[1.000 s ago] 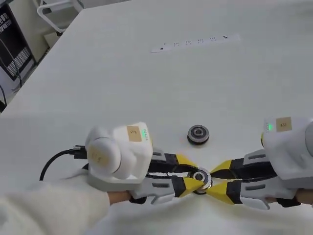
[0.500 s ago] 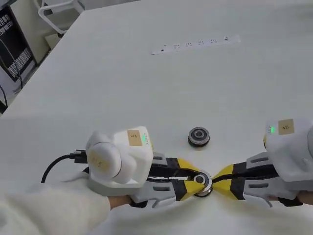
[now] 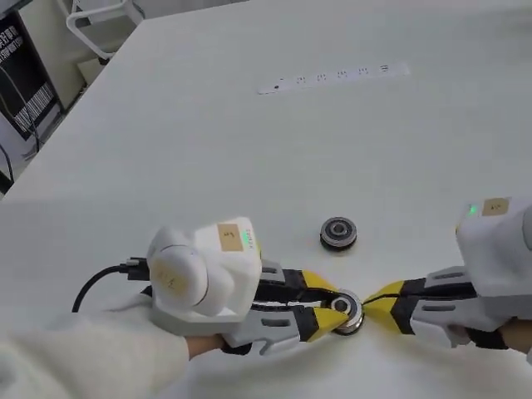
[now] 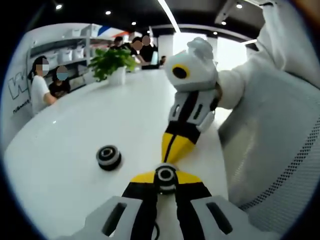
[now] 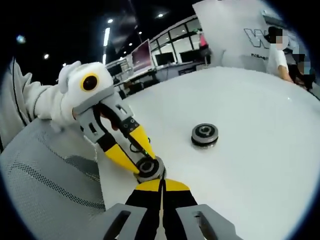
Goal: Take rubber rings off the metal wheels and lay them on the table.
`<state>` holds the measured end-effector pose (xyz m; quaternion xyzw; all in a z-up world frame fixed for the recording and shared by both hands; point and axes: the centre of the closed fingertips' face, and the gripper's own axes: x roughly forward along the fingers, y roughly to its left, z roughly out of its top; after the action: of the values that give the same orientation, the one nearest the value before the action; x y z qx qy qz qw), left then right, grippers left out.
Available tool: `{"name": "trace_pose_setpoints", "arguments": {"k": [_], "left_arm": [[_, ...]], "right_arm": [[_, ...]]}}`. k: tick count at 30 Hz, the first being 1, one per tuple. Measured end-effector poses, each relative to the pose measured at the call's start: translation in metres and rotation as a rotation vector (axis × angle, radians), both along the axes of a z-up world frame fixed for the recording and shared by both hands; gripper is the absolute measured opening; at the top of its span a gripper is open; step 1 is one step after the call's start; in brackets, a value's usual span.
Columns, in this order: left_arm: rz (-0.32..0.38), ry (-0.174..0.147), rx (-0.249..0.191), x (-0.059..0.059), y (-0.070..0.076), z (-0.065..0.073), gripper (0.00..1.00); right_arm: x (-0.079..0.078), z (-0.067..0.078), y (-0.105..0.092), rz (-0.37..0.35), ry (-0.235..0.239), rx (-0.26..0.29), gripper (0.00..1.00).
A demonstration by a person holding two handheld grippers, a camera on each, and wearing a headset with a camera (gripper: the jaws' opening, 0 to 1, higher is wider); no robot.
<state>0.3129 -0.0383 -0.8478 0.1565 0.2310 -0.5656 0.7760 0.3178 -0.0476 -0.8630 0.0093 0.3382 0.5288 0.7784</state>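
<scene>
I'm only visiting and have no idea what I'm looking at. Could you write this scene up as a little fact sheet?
left claw: shut on a small metal wheel near the table's front edge
right claw: jaws closed, tip against that wheel's rim from the opposite side
second wheel: lies flat farther back, apart from both claws, dark ring on it
table: white, with a power strip toward the far end

The right claw [image 5: 160, 184] rises with its yellow jaws pressed together, their tips touching the near rim of a metal wheel [image 5: 151, 169]. The left claw [image 5: 143, 163] reaches in from the left of that wheel and clasps it. Beyond the wheel, to its right and apart from it, a second wheel [image 5: 204, 134] lies flat on the white table [image 5: 260, 150].
</scene>
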Motion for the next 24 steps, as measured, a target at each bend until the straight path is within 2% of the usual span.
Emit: {"name": "trace_pose_setpoints", "arguments": {"k": [3, 4, 5, 6, 7, 8, 9, 10, 15, 24], "left_arm": [[0.000, -0.002, 0.001, 0.000, 0.000, 0.000, 0.14], [0.000, -0.003, 0.001, 0.000, 0.000, 0.000, 0.14], [-0.001, -0.003, 0.001, 0.000, 0.000, 0.000, 0.13], [-0.002, -0.005, 0.002, 0.000, 0.000, 0.000, 0.13], [-0.002, -0.007, 0.002, 0.000, 0.000, 0.000, 0.13], [-0.003, -0.008, 0.003, 0.000, 0.000, 0.000, 0.13], [-0.003, -0.008, 0.003, 0.000, 0.000, 0.000, 0.13], [-0.003, -0.009, 0.004, 0.000, 0.000, 0.000, 0.13], [-0.008, -0.018, 0.011, 0.000, 0.000, 0.000, 0.13], [-0.007, -0.017, 0.010, -0.001, 0.000, 0.000, 0.13]], "right_arm": [[0.001, 0.003, -0.001, -0.037, 0.058, 0.059, 0.00], [0.002, 0.004, -0.001, -0.057, 0.094, 0.090, 0.00], [0.007, 0.008, -0.001, -0.093, 0.097, 0.120, 0.00], [0.005, 0.013, -0.001, -0.103, 0.166, 0.175, 0.00], [0.001, 0.013, 0.000, -0.100, 0.202, 0.192, 0.00], [0.003, 0.008, -0.002, -0.110, 0.185, 0.173, 0.00], [0.003, 0.008, -0.002, -0.109, 0.191, 0.181, 0.00], [0.001, 0.013, 0.001, -0.119, 0.232, 0.222, 0.00], [-0.002, 0.014, 0.002, -0.132, 0.268, 0.242, 0.00], [-0.007, 0.020, 0.010, -0.092, 0.240, 0.226, 0.00]]}}
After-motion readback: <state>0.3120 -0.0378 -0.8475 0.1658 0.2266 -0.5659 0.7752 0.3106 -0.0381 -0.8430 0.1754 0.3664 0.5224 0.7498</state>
